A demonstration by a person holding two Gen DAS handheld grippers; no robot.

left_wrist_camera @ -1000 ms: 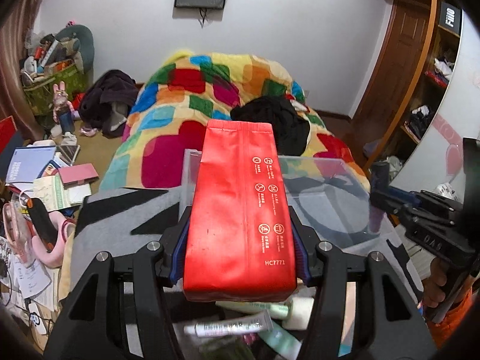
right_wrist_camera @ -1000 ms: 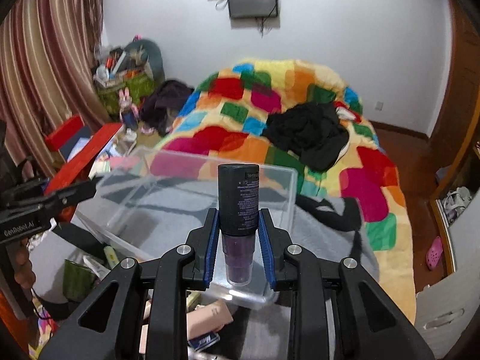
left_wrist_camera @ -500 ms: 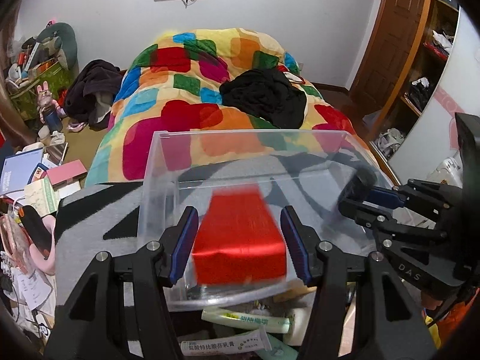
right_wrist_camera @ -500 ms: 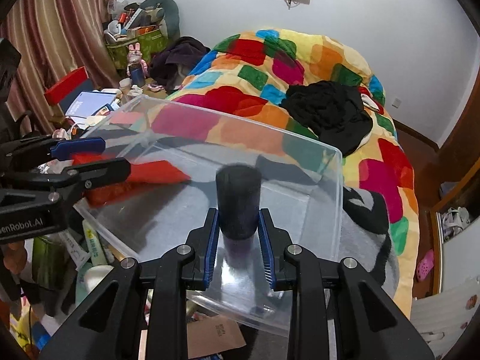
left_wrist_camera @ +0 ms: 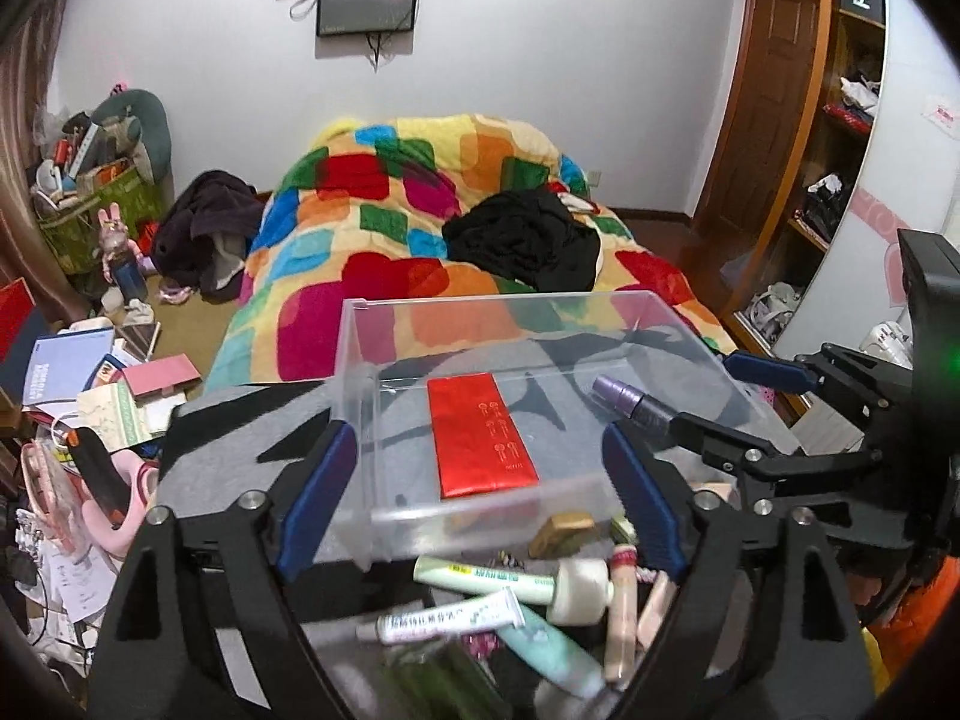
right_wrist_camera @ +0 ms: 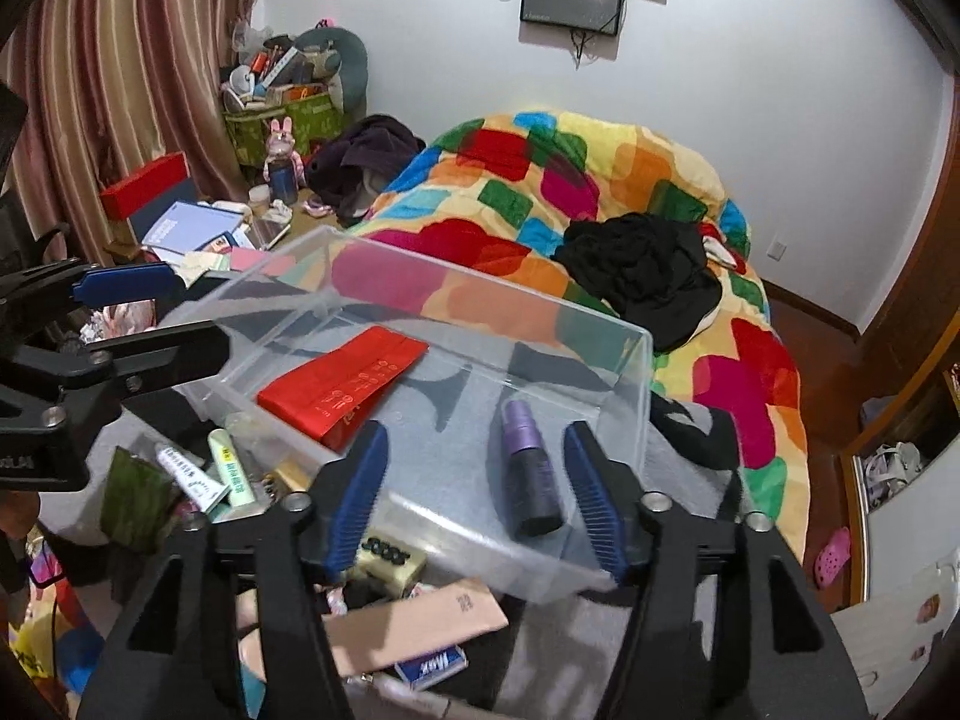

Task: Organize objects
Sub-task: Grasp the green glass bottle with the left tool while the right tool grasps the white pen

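Grippers both spread wide, nothing held. Left gripper (left_wrist_camera: 480, 495) positioned at the near wall of the clear rectangular plastic bin (left_wrist_camera: 360, 360), blue-padded fingers (left_wrist_camera: 315, 498) flanking that wall. Flat red foil pouch (left_wrist_camera: 483, 435) lying on the bin floor, at 12 o'clock from the left gripper. Right gripper (right_wrist_camera: 474, 495) positioned at the bin's near rim, open around but not touching the dark bottle with purple end (right_wrist_camera: 528, 480), which lies on its side on the bin floor between the pads. In the right wrist view, pouch at 10 o'clock from the bottle, well apart. Loose white and green tubes (left_wrist_camera: 480, 579) heaped at 6 o'clock, just outside the near wall. Multicoloured patchwork quilt (left_wrist_camera: 420, 210) at 12 o'clock beyond the bin, black garment (left_wrist_camera: 522, 240) on top.
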